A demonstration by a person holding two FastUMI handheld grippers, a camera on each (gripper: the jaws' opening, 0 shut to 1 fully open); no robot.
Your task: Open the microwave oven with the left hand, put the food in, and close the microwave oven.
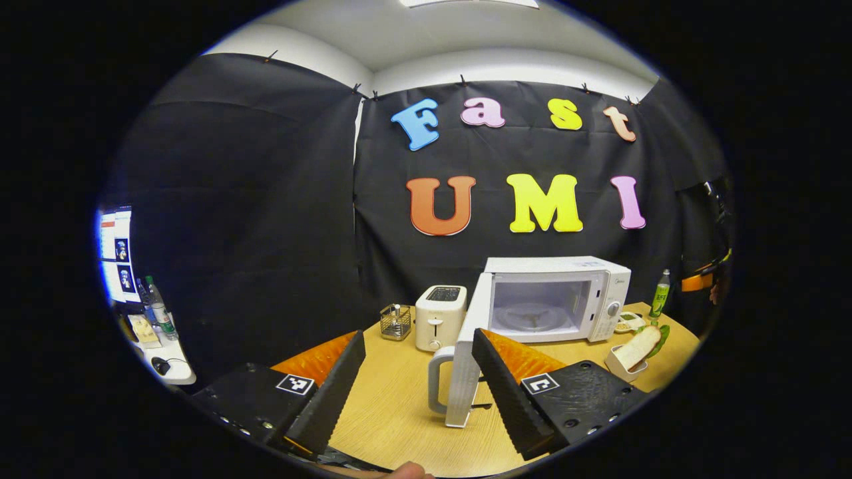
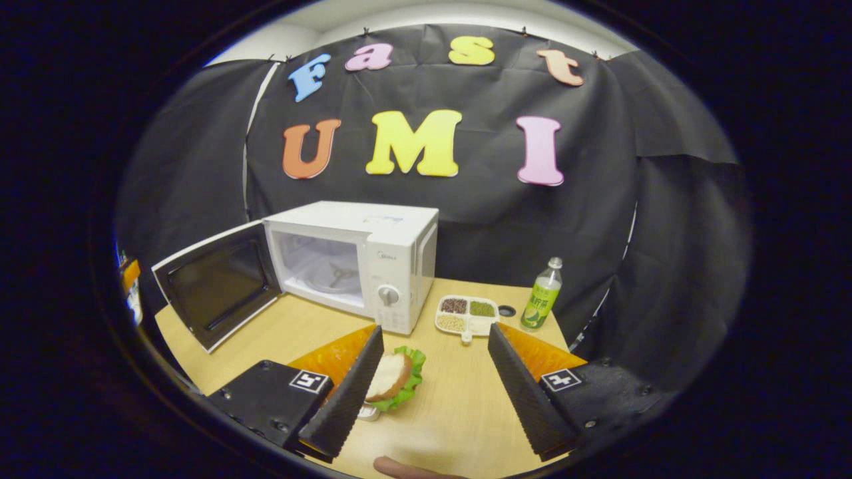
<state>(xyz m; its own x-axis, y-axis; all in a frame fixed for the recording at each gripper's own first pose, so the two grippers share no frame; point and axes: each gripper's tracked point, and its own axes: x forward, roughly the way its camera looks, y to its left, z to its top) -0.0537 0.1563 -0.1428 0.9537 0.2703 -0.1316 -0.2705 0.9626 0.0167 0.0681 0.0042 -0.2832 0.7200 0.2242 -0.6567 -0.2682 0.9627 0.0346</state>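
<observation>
Both grippers, the left gripper [image 1: 419, 392] and right gripper [image 2: 432, 392], gape wide and hold nothing, so with the microwave door [image 2: 216, 286] swung open, the sandwich [image 2: 393, 376] on the table [image 2: 279, 326] awaits loading, then closing.

Black cloth [image 1: 266, 199] hung as the booth's wall on every side, clipped along its top edge, with white wall [image 1: 519, 66] and ceiling showing above it. A ceiling light [image 1: 466, 2] glowed at the very top. The wooden table [image 1: 399, 406] was pale and smooth. Off to the left stood a lit screen [image 1: 114, 256], with a small white shelf [image 1: 170, 366] below it that carried bottles [image 1: 158, 309] and a black mouse [image 1: 160, 365]
</observation>
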